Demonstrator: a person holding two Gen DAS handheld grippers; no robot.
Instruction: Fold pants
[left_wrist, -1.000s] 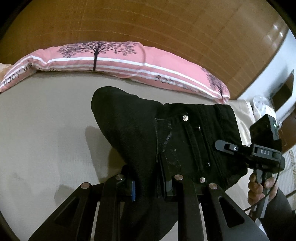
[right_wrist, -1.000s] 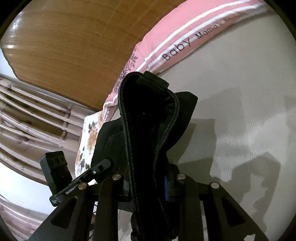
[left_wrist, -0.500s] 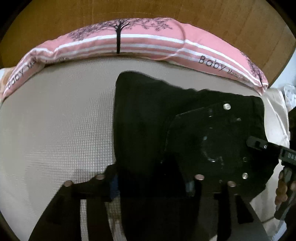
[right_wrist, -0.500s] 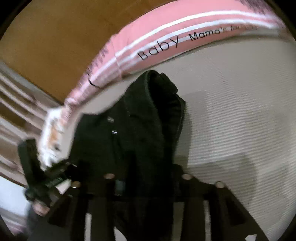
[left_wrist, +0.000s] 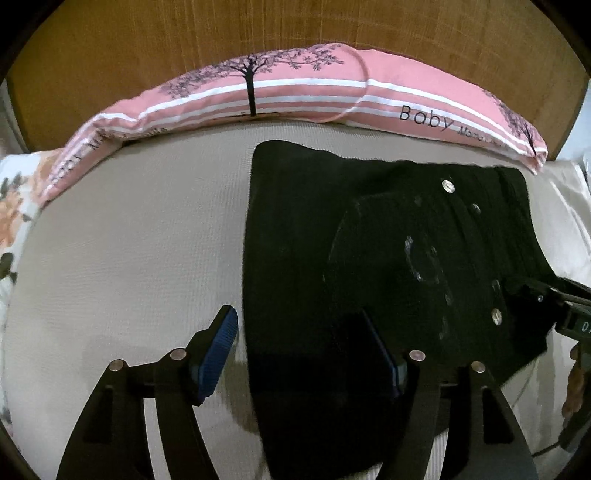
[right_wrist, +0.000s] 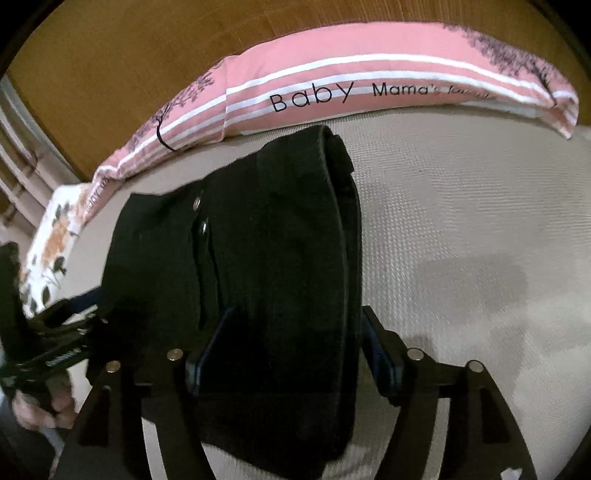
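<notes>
Pants: black, folded, lying flat on the beige mattress cover; occupying the centre and right of the left wrist view, and the centre-left of the right wrist view.
Waistband area: metal button and rivets are showing toward the upper right of the left wrist view.
Left gripper: jaws have just been opening and are standing apart; the left blue pad is sitting clear of the fabric over the mattress cover, while the right pad is lying over the dark cloth at lower centre. The edge of the pants is lying between the jaws, unpressed.
Right gripper: jaws have just been opening and are standing apart; a thick folded edge of the pants is lying between them at lower centre. Contact with the pads cannot be judged against the black cloth, though gaps are showing at both sides.
Other tool in view: the right gripper is entering at the right edge of the left wrist view, and the left gripper at the lower left of the right wrist view.
Pillow: pink with white stripes, a tree print and "Baby" lettering, lying across the upper frame against the wooden headboard.
Floral fabric: showing at the left edge.
</notes>
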